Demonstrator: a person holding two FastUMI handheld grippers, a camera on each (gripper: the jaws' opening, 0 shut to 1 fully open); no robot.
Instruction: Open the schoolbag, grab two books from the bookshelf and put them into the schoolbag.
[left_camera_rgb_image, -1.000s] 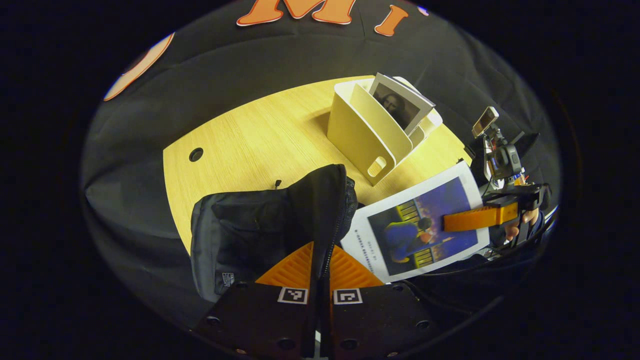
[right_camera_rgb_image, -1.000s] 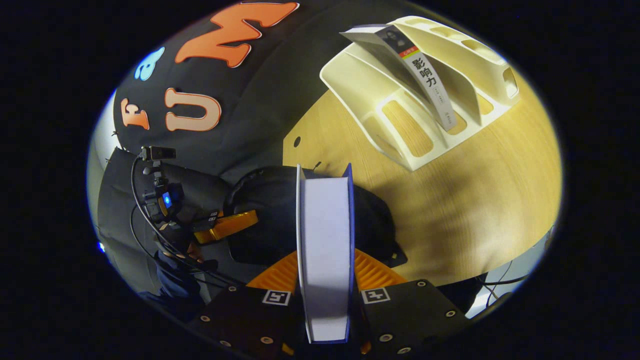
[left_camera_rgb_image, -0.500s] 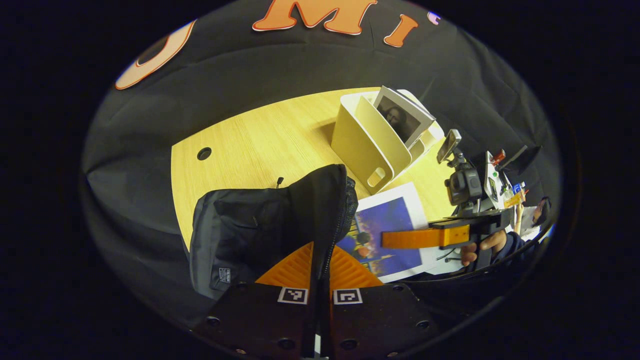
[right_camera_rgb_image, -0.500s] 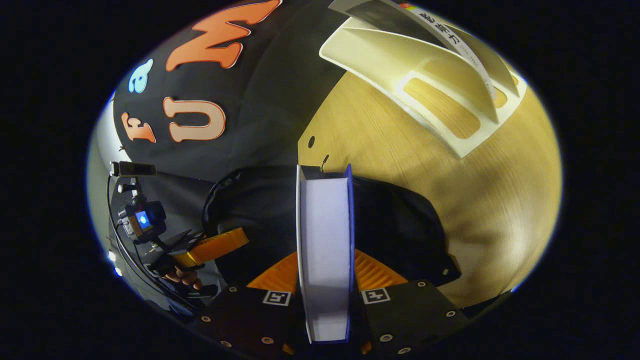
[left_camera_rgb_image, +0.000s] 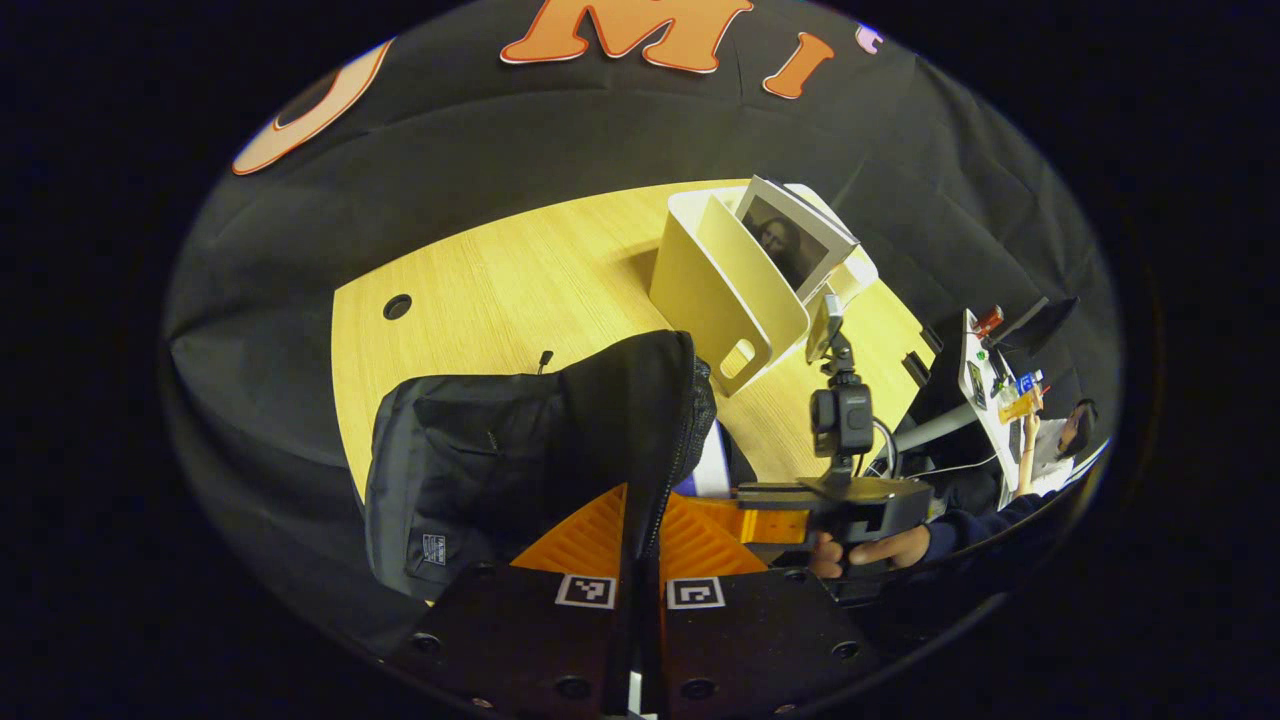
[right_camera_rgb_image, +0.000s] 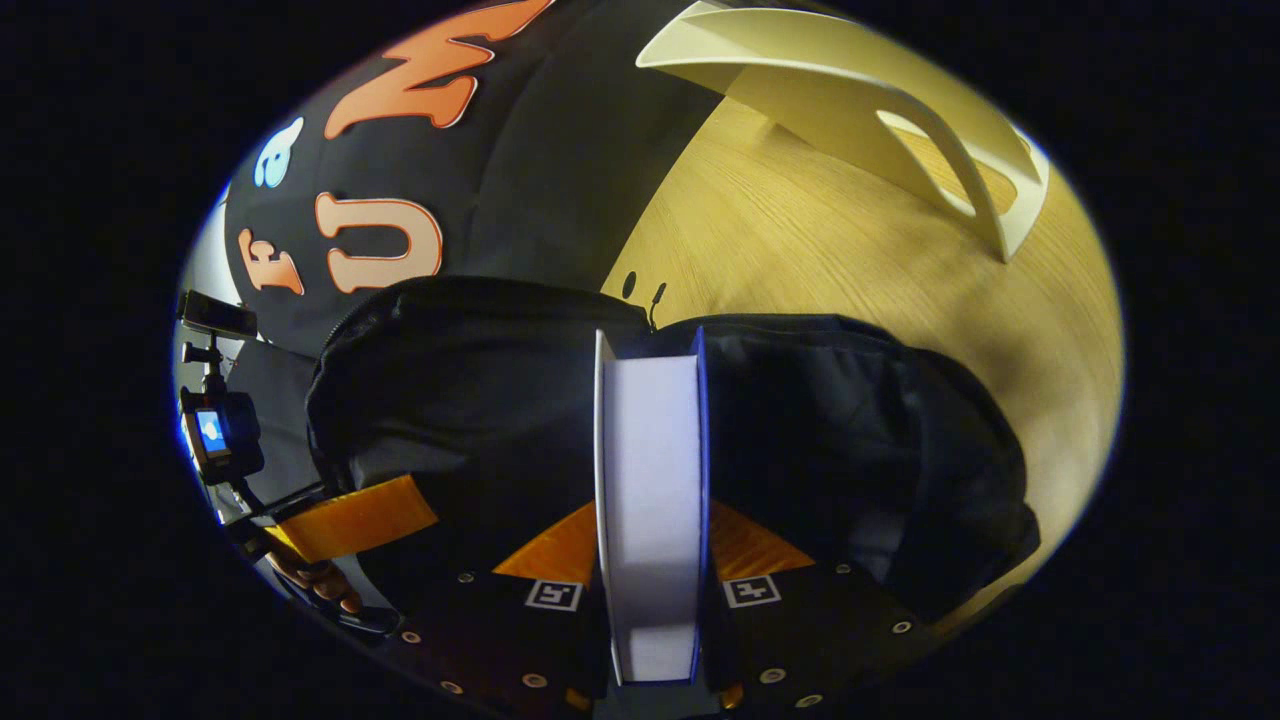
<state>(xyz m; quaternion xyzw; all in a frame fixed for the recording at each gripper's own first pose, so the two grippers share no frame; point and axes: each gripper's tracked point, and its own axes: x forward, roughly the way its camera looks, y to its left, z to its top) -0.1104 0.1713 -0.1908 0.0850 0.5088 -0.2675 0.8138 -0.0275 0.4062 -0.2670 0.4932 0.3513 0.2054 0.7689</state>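
While both grippers work at the bag, the state reads as follows.
Left gripper (left_camera_rgb_image: 640, 530): fingers pressed together on the raised zip edge of the black fabric schoolbag (left_camera_rgb_image: 500, 460), holding that flap upright.
Right gripper (right_camera_rgb_image: 650, 545): clamped on a thick white-paged book with a blue cover (right_camera_rgb_image: 650, 500), page edge facing the camera, far end of the book at the bag's opening (right_camera_rgb_image: 650, 335).
Schoolbag: sits on the pale wooden table (left_camera_rgb_image: 500, 280), near its front edge.
Bookshelf: cream plastic divided rack (left_camera_rgb_image: 715, 280) beyond the bag, one book with a portrait cover (left_camera_rgb_image: 790, 240) leaning in it.
Hand: seen from the left gripper view, a hand (left_camera_rgb_image: 870, 550) in a dark sleeve grips the right gripper's handle just beside the bag.
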